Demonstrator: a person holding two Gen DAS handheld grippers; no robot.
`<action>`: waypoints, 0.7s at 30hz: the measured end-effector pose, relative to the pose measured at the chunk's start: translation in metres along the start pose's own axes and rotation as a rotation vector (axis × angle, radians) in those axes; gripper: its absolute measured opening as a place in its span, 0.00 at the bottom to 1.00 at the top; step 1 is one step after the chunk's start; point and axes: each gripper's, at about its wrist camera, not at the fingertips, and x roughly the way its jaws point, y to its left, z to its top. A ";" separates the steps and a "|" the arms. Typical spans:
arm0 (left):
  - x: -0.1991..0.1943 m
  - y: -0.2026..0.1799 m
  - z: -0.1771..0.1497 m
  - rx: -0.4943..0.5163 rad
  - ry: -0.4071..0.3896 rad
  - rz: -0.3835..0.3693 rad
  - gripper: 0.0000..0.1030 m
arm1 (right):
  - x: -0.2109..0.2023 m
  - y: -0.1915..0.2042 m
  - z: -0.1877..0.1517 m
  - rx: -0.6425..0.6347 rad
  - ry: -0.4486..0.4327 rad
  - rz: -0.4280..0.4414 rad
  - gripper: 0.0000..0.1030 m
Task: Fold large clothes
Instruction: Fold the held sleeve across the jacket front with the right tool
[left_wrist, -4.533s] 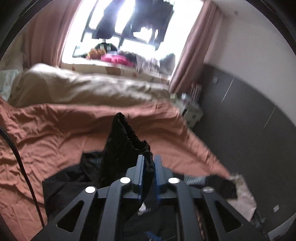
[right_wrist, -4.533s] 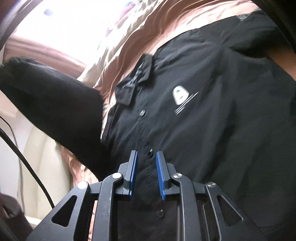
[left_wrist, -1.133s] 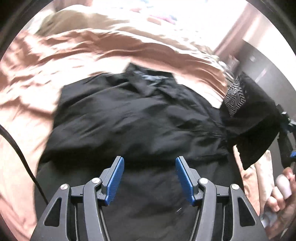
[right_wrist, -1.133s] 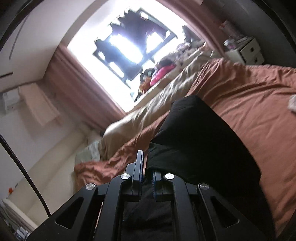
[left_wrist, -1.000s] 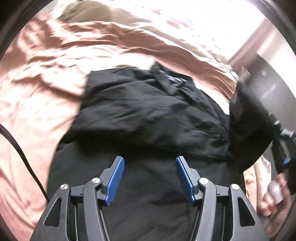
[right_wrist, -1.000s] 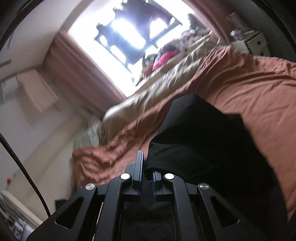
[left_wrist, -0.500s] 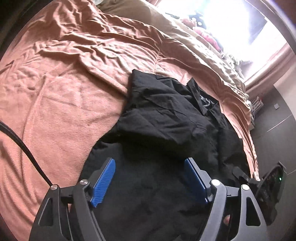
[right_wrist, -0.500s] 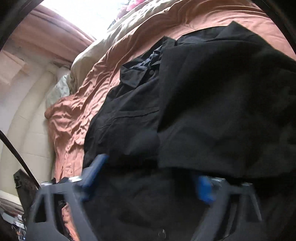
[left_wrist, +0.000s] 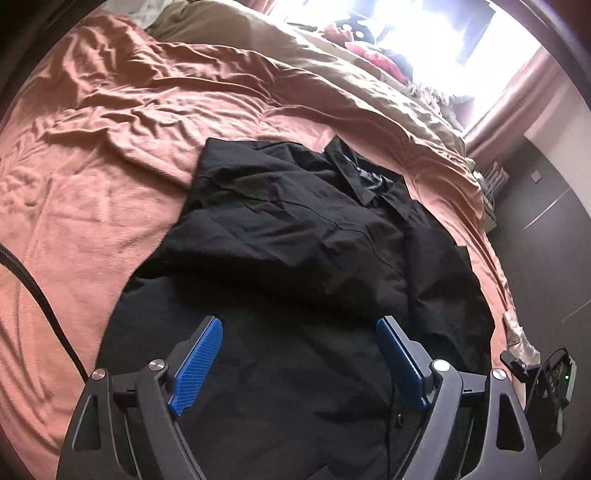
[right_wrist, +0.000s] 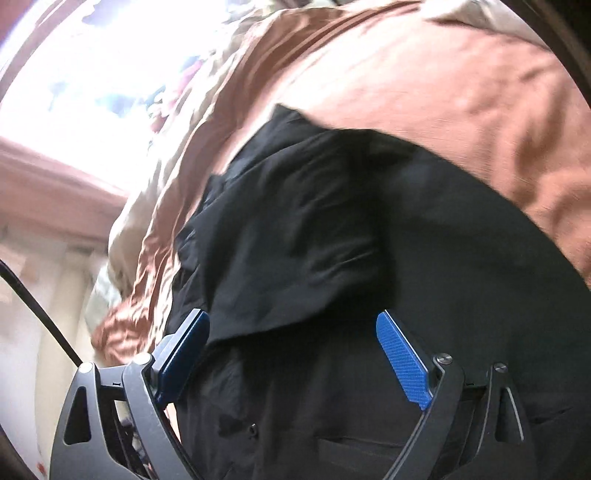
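A black button-up shirt (left_wrist: 303, 236) lies on the rust-orange bedsheet (left_wrist: 96, 177), collar toward the window, both sleeves folded in over its front. My left gripper (left_wrist: 299, 358) is open and empty, just above the shirt's lower part. My right gripper (right_wrist: 295, 354) is open and empty, close over the shirt (right_wrist: 332, 236) near the folded-in sleeve. The right gripper's body (left_wrist: 546, 391) shows at the lower right of the left wrist view.
A beige duvet (left_wrist: 332, 59) lies bunched along the far side of the bed under a bright window with pink curtains (left_wrist: 495, 110). A dark wall (left_wrist: 546, 236) and a small nightstand (left_wrist: 491, 184) stand to the right of the bed.
My right gripper let go of the sleeve, which now lies folded over the shirt, and opened wide. My left gripper stayed open and pulled back a little from the shirt.
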 end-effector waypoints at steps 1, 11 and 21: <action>0.001 -0.002 -0.001 0.007 0.000 -0.001 0.84 | 0.000 -0.003 0.002 0.010 -0.004 0.006 0.86; -0.014 0.018 0.008 -0.051 -0.047 0.006 0.84 | 0.005 -0.004 -0.017 -0.046 -0.067 0.048 0.12; -0.041 0.052 0.022 -0.135 -0.106 -0.008 0.84 | -0.006 0.138 -0.062 -0.433 -0.125 0.150 0.08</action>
